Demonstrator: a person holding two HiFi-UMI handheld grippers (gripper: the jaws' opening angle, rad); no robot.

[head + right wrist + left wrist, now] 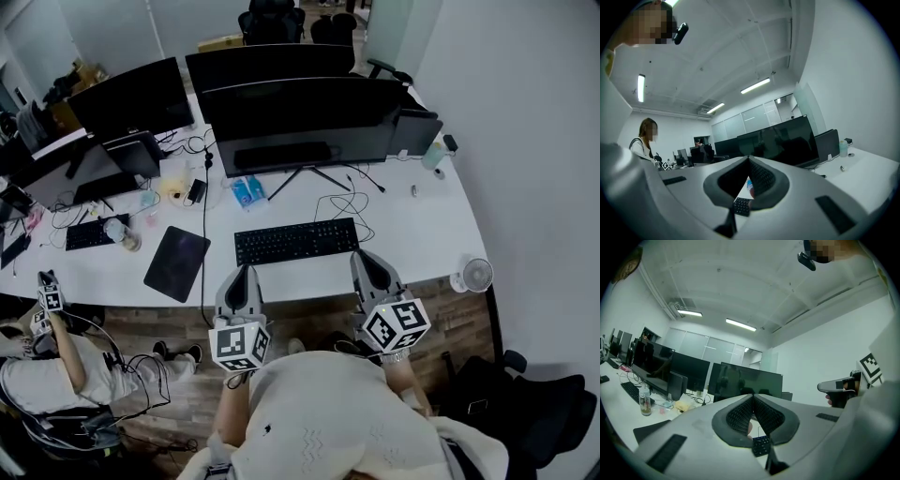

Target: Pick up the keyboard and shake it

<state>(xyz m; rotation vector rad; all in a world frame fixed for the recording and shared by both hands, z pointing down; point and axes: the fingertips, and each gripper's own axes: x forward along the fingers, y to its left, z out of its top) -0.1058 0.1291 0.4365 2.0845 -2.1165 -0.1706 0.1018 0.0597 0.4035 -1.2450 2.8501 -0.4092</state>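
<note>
- At the far left we see a dark pad (176, 262) lying flat on the white table (422, 225), near its front edge.
- Our left tongs (244, 270) (752, 395) hover over the table's front edge, just short of the keyboard's left end. They are clenched: in the left gripper view the two tips meet, with nothing caught between them.
- The black keyboard (295, 241) (761, 445) (740, 206) lies flat on the table, between our two tongs and a little beyond them, in front of the wide monitor (300, 117). Each gripper view shows a corner of it below the pads.
- Our right tongs (359, 255) (749, 158) sit just beside the keyboard's right near corner; we cannot tell whether they touch it. They too are clenched, tip against tip, and hold nothing.
- Farther right, a small white fan (476, 275) stands near the table's front right corner, well apart from the keyboard.
</note>
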